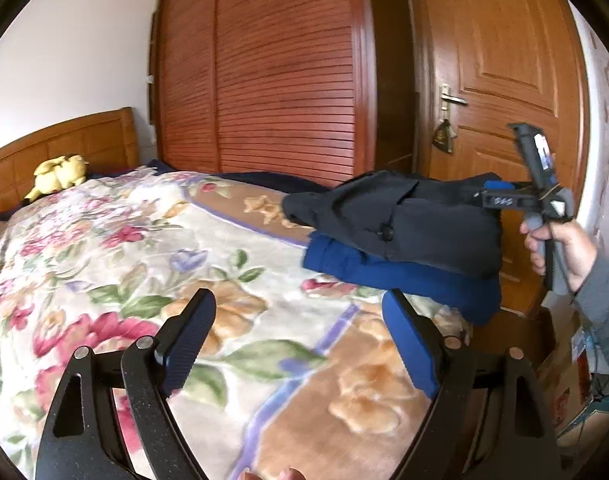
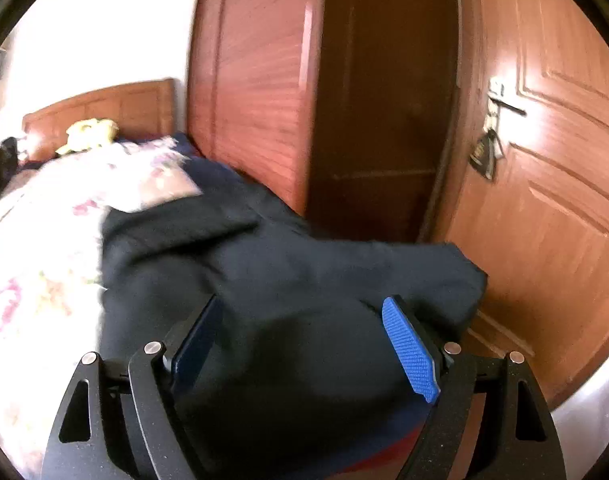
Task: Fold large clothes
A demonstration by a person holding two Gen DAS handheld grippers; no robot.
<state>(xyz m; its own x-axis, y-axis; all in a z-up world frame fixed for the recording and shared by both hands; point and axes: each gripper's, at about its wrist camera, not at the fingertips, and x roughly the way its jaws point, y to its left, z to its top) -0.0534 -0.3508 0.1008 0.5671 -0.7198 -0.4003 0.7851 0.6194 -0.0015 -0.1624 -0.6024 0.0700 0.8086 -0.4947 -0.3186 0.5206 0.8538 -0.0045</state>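
A folded dark navy garment (image 1: 404, 220) lies on top of a folded bright blue garment (image 1: 404, 276) at the right edge of the bed. My left gripper (image 1: 296, 316) is open and empty above the floral blanket (image 1: 144, 264), short of the pile. My right gripper (image 2: 304, 332) is open, its fingers spread over the near end of the dark garment (image 2: 264, 280); from the left wrist view the right gripper (image 1: 500, 194) sits at the pile's right end, held by a hand (image 1: 560, 244).
A yellow plush toy (image 1: 60, 174) lies by the wooden headboard (image 1: 64, 140). A slatted wardrobe (image 1: 264, 80) and a wooden door (image 1: 504, 60) with a handle stand behind the bed. Boxes and cables (image 1: 576, 380) sit on the floor at right.
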